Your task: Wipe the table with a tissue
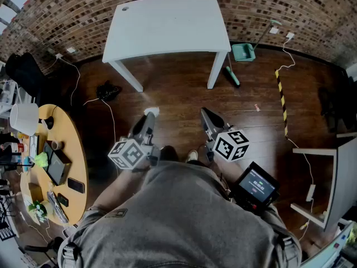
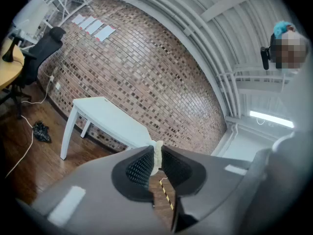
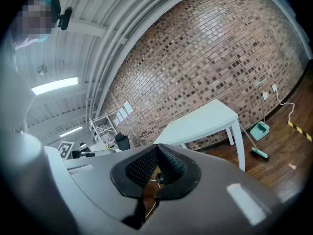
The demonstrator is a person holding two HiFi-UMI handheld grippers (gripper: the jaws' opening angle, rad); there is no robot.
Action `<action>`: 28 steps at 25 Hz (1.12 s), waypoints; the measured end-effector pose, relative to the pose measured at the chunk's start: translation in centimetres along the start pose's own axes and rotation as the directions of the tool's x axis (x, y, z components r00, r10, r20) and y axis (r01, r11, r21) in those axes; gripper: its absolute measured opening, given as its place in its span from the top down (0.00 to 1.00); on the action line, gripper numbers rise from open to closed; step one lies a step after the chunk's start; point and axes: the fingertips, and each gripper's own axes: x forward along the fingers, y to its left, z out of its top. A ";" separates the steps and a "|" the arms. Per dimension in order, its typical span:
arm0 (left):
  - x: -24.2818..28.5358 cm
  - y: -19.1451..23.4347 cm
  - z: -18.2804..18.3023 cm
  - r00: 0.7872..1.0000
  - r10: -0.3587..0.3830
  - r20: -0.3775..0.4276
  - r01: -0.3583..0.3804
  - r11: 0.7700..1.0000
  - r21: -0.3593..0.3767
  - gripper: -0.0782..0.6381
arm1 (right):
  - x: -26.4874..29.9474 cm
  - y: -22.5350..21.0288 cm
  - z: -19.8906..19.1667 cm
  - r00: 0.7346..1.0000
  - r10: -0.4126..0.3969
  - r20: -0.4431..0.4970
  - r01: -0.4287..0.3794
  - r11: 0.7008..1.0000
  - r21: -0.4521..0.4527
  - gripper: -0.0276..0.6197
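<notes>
**Tissue gripped, bench not yet reached**

Left gripper (image 1: 148, 115) had the tissue (image 2: 157, 154) pinched between its fingers (image 2: 138, 168). They were closed on it almost fully, and only a thin white strip stuck up past the tips. Right gripper (image 1: 206, 114) held nothing: its fingers (image 3: 142, 166) were closed together, with just floor showing through the slit below them. Both grippers were low in front of the person, pointing forward. Bench (image 1: 167, 21) was well apart from both, across a stretch of wood floor, its white top bare. By my read, no wiping had started.

Risks from here:
- The grip was on a thin edge of tissue. Dragging it over the bench top could pull it out or tear it, because the friction works against a small bite.
- So little tissue stuck out that the fingertips might scrape the top instead of the paper if the gripper came down steeply.
- Cable (image 1: 111, 121) lay on the floor between the person and the bench, on the left. That was a trip or snag hazard on the walk in.
- Broom (image 1: 231, 74) sat by the bench's right-hand leg and would be easy to knock when wiping that end.
</notes>
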 end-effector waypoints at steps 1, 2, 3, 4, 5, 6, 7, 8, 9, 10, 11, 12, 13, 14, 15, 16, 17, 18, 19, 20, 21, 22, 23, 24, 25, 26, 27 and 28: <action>0.2 0.0 -0.1 1.000 0.004 -0.002 -0.004 1.000 -0.002 0.83 | 0.1 -0.2 0.0 1.000 -0.001 -0.005 0.001 1.000 0.004 0.94; 0.4 0.1 -0.1 1.000 0.007 -0.004 -0.007 1.000 -0.004 0.83 | 0.2 -0.3 0.0 1.000 -0.002 -0.009 0.002 1.000 0.007 0.94; 0.7 0.1 -0.1 1.000 0.009 -0.005 -0.009 1.000 -0.006 0.83 | 0.4 -0.5 0.1 1.000 -0.002 -0.012 0.002 1.000 0.009 0.94; 1.0 0.2 0.0 1.000 0.010 -0.006 -0.010 1.000 -0.009 0.83 | 0.6 -0.7 0.3 1.000 -0.001 -0.015 0.001 1.000 0.008 0.94; 1.4 0.2 0.1 1.000 0.010 -0.006 -0.011 1.000 -0.012 0.83 | 1.0 -0.8 0.5 1.000 -0.001 -0.017 0.001 1.000 0.007 0.94; 1.9 0.4 0.3 1.000 0.011 -0.007 -0.011 1.000 -0.014 0.83 | 1.4 -1.0 0.7 1.000 0.000 -0.018 0.000 1.000 0.006 0.94; 2.3 0.6 0.4 1.000 0.011 -0.008 -0.012 1.000 -0.017 0.83 | 1.8 -1.1 1.0 1.000 0.000 -0.018 0.000 1.000 0.004 0.94; 2.8 0.8 0.6 1.000 0.011 -0.008 -0.012 1.000 -0.019 0.83 | 2.3 -1.3 1.2 1.000 -0.001 -0.018 0.001 1.000 0.003 0.94; 3.4 1.1 0.9 1.000 0.011 -0.008 -0.011 1.000 -0.021 0.83 | 2.9 -1.5 1.5 1.000 -0.002 -0.017 0.002 1.000 0.002 0.94; 4.1 1.4 1.1 1.000 0.009 -0.008 -0.009 1.000 -0.024 0.83 | 3.5 -1.8 1.8 1.000 -0.005 -0.017 0.005 1.000 0.000 0.94; 4.8 1.7 1.4 1.000 0.006 -0.009 -0.006 1.000 -0.025 0.83 | 4.1 -2.1 2.1 1.000 -0.007 -0.017 0.007 1.000 -0.002 0.94; 5.5 2.1 1.8 1.000 0.003 -0.009 -0.003 1.000 -0.026 0.83 | 4.8 -2.4 2.5 1.000 -0.010 -0.016 0.010 1.000 -0.006 0.94; 6.3 2.5 2.2 1.000 0.000 -0.010 0.000 1.000 -0.027 0.83 | 5.6 -2.7 2.8 1.000 -0.013 -0.016 0.013 1.000 -0.009 0.94; 6.9 2.9 2.6 1.000 -0.003 -0.011 0.002 1.000 -0.028 0.83 | 6.3 -2.9 3.1 1.000 -0.018 -0.016 0.018 1.000 -0.011 0.94; 7.6 3.4 3.0 1.000 -0.005 -0.012 0.005 1.000 -0.030 0.83 | 7.1 -3.2 3.4 1.000 -0.022 -0.014 0.022 1.000 -0.012 0.94; 8.2 3.9 3.5 1.000 -0.008 -0.012 0.007 1.000 -0.030 0.83 | 7.9 -3.3 3.7 1.000 -0.027 -0.012 0.027 1.000 -0.013 0.94; 8.9 4.4 4.1 1.000 -0.011 -0.014 0.011 0.999 -0.030 0.83 | 8.7 -3.5 4.1 0.999 -0.031 -0.010 0.031 0.999 -0.014 0.94; 9.7 4.9 4.7 1.000 -0.016 -0.016 0.015 0.999 -0.031 0.83 | 9.6 -3.6 4.5 0.999 -0.035 -0.008 0.035 0.999 -0.017 0.94; 10.5 5.4 5.3 1.000 -0.021 -0.018 0.020 0.999 -0.031 0.83 | 10.5 -3.7 4.9 0.999 -0.039 -0.006 0.039 0.999 -0.021 0.94; 11.2 5.9 5.9 0.999 -0.026 -0.021 0.026 0.999 -0.031 0.83 | 11.4 -3.8 5.2 0.999 -0.044 -0.005 0.044 0.999 -0.024 0.94; 12.0 6.4 6.4 0.999 -0.032 -0.024 0.031 0.999 -0.032 0.83 | 12.3 -3.9 5.6 0.999 -0.049 -0.004 0.049 0.998 -0.027 0.94; 12.7 6.9 7.0 0.999 -0.038 -0.028 0.037 0.999 -0.034 0.83 | 13.2 -4.1 5.9 0.998 -0.056 -0.003 0.056 0.998 -0.027 0.94; 13.4 7.4 7.5 0.999 -0.043 -0.031 0.042 0.998 -0.035 0.83 | 14.0 -4.2 6.1 0.998 -0.063 -0.001 0.063 0.998 -0.026 0.94; 14.1 7.9 8.0 0.998 -0.050 -0.034 0.049 0.998 -0.036 0.83 | 14.8 -4.4 6.4 0.998 -0.070 0.001 0.070 0.997 -0.026 0.94; 14.7 8.5 8.4 0.998 -0.057 -0.038 0.055 0.998 -0.037 0.83 | 15.6 -4.4 6.6 0.997 -0.077 0.004 0.077 0.997 -0.028 0.94; 15.3 9.0 8.9 0.997 -0.063 -0.042 0.061 0.997 -0.038 0.83 | 16.4 -4.5 6.8 0.997 -0.083 0.007 0.083 0.996 -0.030 0.94; 15.9 9.5 9.3 0.997 -0.069 -0.047 0.067 0.997 -0.040 0.83 | 17.1 -4.5 7.0 0.996 -0.090 0.009 0.090 0.995 -0.032 0.94; 16.4 10.0 9.7 0.996 -0.075 -0.051 0.073 0.996 -0.042 0.83 | 17.9 -4.6 7.2 0.995 -0.098 0.012 0.098 0.995 -0.033 0.94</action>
